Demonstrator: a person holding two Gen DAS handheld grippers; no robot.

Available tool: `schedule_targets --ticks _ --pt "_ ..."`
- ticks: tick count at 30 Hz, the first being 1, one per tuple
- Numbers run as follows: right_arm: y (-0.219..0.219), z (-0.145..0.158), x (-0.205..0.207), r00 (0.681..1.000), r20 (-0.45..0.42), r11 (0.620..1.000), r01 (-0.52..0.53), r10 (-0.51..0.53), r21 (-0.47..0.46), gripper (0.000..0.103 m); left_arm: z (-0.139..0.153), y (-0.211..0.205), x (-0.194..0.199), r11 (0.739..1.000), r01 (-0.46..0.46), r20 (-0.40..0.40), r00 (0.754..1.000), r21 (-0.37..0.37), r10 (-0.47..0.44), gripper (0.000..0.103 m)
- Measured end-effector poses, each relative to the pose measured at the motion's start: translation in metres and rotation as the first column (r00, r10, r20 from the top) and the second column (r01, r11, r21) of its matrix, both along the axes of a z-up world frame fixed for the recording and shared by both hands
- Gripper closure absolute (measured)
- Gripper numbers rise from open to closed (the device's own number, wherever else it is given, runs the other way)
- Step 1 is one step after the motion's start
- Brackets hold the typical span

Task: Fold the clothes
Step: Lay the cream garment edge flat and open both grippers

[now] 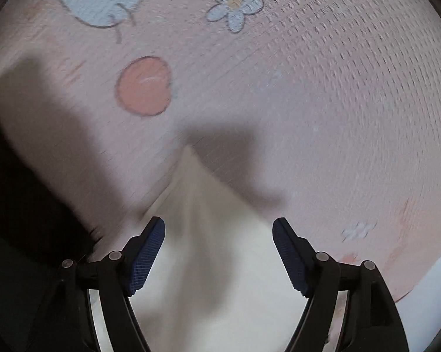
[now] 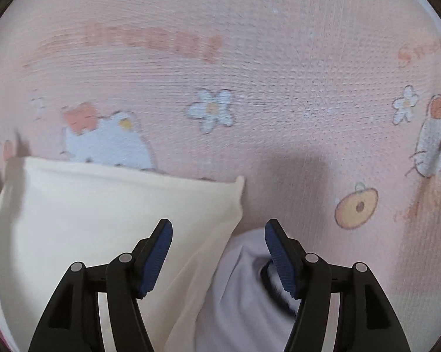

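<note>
**Both claws spread wide above cream cloth on a pink sheet**

The left claw (image 1: 219,226) is seen with its jaws parted and nothing held between them. Below it, from the centre down to 6 o'clock in the left wrist view, a cream garment (image 1: 208,264) is spread, blurred, with a peak rising toward the centre. Around it a pink printed sheet (image 1: 323,102) is laid, marked with a peach (image 1: 144,86) at 10 o'clock and a flower (image 1: 235,3) at 12 o'clock. Dark shadows are cast across the sheet.

The right claw (image 2: 219,227) is likewise released, gripping nothing. In the right wrist view the cream garment (image 2: 103,214) is found from 9 to 6 o'clock, its corner lifted near the centre. Just beside it, at 6 o'clock, a white garment (image 2: 241,293) with a dark trim is seen, partly under the right finger. A doughnut print (image 2: 356,205) is shown at 3 o'clock.
</note>
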State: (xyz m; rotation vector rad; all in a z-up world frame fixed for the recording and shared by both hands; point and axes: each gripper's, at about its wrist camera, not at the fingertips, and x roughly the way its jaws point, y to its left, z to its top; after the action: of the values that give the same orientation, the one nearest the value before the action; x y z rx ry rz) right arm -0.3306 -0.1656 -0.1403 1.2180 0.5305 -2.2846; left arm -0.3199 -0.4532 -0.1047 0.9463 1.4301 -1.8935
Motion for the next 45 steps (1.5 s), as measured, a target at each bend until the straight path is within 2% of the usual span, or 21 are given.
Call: schedule_targets --ticks 1,3,5,6,7,10,13,15,18,24,26,28,31,36,38,40,44,45 --pt "-0.005 0.007 0.008 1.0 -0.005 1.0 0.0 0.0 0.002 0.038 0.006 0.013 0.017 1.0 0.012 0.021 1.0 -0.02 -0.012 0.028" --pt "-0.015 0.02 0.023 1.0 -0.015 1.0 0.0 0.0 0.006 0.038 0.032 0.014 0.053 0.998 0.034 0.042 0.999 -0.052 -0.031 0.028" --pt "-0.025 0.033 0.039 1.0 -0.025 1.0 0.0 0.0 0.01 0.038 0.042 0.014 0.082 0.995 0.058 0.055 0.997 -0.082 -0.053 0.028" --pt "-0.03 0.039 0.046 1.0 -0.03 1.0 0.0 0.0 0.012 0.038 0.038 -0.002 0.106 0.993 0.068 0.065 0.996 -0.096 -0.062 0.028" --pt "-0.035 0.046 0.054 0.999 -0.035 1.0 0.0 0.0 0.014 0.038 0.018 -0.027 0.119 0.992 0.075 0.077 0.995 -0.105 -0.068 0.028" --pt "-0.038 0.057 0.08 0.999 -0.029 1.0 0.021 -0.021 0.004 0.038 0.025 -0.029 0.123 0.986 0.11 0.105 0.99 -0.122 -0.098 0.028" --pt "-0.022 0.072 0.105 0.998 -0.018 0.998 0.06 -0.06 -0.011 0.038 -0.001 -0.035 0.127 0.975 0.169 0.104 0.982 -0.142 -0.155 0.028" --pt "-0.003 0.084 0.115 0.995 -0.022 0.995 0.095 -0.095 -0.02 0.038 0.003 -0.037 0.125 0.964 0.205 0.095 0.977 -0.166 -0.192 0.028" --pt "0.05 0.106 0.127 0.985 -0.016 0.984 0.169 -0.171 -0.063 0.038 0.01 -0.033 0.126 0.953 0.25 0.086 0.968 -0.172 -0.238 0.028" --pt "0.138 0.133 0.18 0.954 0.065 0.944 0.298 -0.291 -0.145 0.037 0.02 -0.011 0.135 0.932 0.331 0.058 0.944 -0.145 -0.326 0.028" --pt "0.171 0.138 0.195 0.947 0.061 0.933 0.32 -0.314 -0.162 0.037 0.017 0.0 0.136 0.932 0.346 0.064 0.938 -0.109 -0.341 0.028" --pt "0.195 0.14 0.212 0.934 0.071 0.91 0.357 -0.349 -0.21 0.03 0.021 0.016 0.143 0.932 0.352 0.079 0.935 -0.084 -0.346 0.028" --pt "0.217 0.136 0.235 0.914 0.104 0.866 0.405 -0.392 -0.294 0.03 0.028 0.043 0.153 0.924 0.375 0.101 0.925 -0.072 -0.367 0.028" --pt "0.246 0.137 0.281 0.893 0.114 0.791 0.439 -0.434 -0.426 0.03 0.055 0.098 0.156 0.881 0.449 0.125 0.892 -0.148 -0.434 0.028" --pt "0.256 0.138 0.293 0.888 0.122 0.757 0.443 -0.443 -0.48 0.03 0.067 0.12 0.155 0.846 0.496 0.133 0.868 -0.196 -0.479 0.028" --pt "0.265 0.134 0.303 0.877 0.148 0.72 0.462 -0.456 -0.518 0.03 0.079 0.149 0.158 0.798 0.544 0.165 0.839 -0.259 -0.518 0.028" --pt "0.278 0.124 0.319 0.861 0.189 0.683 0.493 -0.472 -0.539 0.03 0.081 0.193 0.159 0.711 0.607 0.235 0.794 -0.355 -0.56 0.028" --pt "0.279 0.122 0.323 0.86 0.188 0.678 0.493 -0.474 -0.545 0.03 0.078 0.2 0.159 0.703 0.612 0.239 0.79 -0.361 -0.564 0.028"
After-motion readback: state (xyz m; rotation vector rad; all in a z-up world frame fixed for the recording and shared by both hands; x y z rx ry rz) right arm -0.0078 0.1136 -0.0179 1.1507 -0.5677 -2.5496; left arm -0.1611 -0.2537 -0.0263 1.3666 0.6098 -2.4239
